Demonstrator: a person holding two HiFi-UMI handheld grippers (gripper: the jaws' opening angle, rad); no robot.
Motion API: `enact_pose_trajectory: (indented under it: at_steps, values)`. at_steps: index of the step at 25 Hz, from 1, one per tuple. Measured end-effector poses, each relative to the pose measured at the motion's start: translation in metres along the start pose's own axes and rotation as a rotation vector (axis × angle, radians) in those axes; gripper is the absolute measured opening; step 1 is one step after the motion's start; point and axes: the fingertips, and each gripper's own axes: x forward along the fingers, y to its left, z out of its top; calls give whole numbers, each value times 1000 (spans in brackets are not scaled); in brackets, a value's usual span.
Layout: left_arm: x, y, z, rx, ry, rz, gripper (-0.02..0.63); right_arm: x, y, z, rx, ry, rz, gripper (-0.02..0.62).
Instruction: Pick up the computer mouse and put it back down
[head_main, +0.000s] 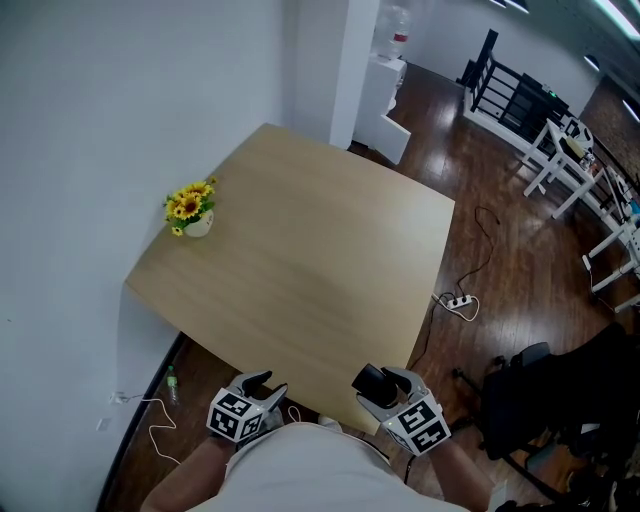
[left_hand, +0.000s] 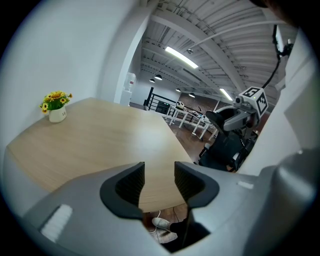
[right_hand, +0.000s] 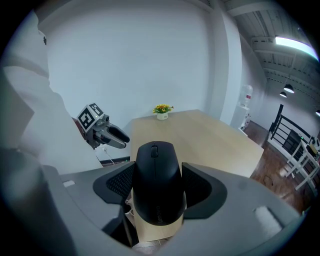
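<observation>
A black computer mouse (right_hand: 157, 182) sits clamped between the ribbed pads of my right gripper (right_hand: 156, 186), held off the wooden table (right_hand: 210, 137) at its near edge. In the head view the mouse (head_main: 372, 381) shows as a dark lump at the tip of the right gripper (head_main: 378, 385), over the table's near right corner. My left gripper (head_main: 266, 385) hangs just off the near edge with nothing in it; in its own view the left gripper (left_hand: 159, 181) stands open over the bare table edge (left_hand: 150, 195).
A small white pot of yellow sunflowers (head_main: 192, 210) stands at the table's far left, by the white wall. A power strip with a cable (head_main: 458, 301) lies on the dark wood floor to the right. A black office chair (head_main: 545, 395) stands at the right, and white desks (head_main: 575, 165) stand farther off.
</observation>
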Motion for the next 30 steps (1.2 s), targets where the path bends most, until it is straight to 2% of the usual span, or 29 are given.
enact_pose_trajectory:
  at_steps: [5, 12, 16, 23, 30]
  values:
    - [-2, 1, -4, -19, 4, -1, 169, 37, -18, -20, 31, 26, -13, 295]
    - [-20, -1, -20, -53, 16, 37, 169, 166, -52, -80, 62, 158, -60, 295]
    - [-37, 2, -33, -75, 31, 79, 169, 212, -61, -107, 54, 213, -88, 295]
    - [-57, 13, -49, -122, 25, 145, 169, 233, -56, -126, 64, 224, -67, 299]
    - [-55, 15, -43, -126, 9, 138, 169, 237, -63, -127, 69, 214, -61, 325]
